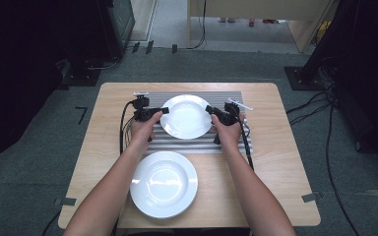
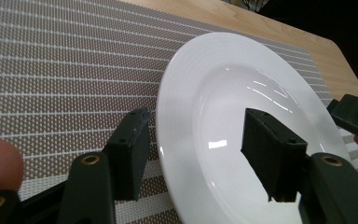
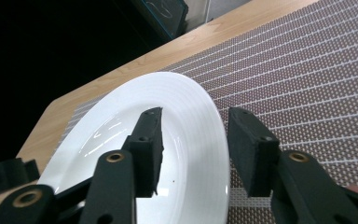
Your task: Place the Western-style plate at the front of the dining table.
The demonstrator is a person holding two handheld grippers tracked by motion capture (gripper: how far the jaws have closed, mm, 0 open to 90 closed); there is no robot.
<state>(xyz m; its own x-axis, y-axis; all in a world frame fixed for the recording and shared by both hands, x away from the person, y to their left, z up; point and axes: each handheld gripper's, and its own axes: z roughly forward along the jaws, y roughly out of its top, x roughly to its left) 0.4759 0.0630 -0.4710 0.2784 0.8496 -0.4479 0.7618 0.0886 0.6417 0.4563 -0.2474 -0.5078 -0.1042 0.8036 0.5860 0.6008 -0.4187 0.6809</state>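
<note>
the far plate (image 1: 186, 116) rim sits between each hand-held gripper's parted, unclamped jaws, left (image 1: 158, 112) and right (image 1: 213, 112)

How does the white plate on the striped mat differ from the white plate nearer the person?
The round white plate on the striped mat lies on the grey striped placemat; the round white plate near the table's front edge lies on bare wood. The mat plate has open jaws straddling its rim on both sides; the front plate lies apart from both grippers. Both look alike: glossy, empty.
</note>
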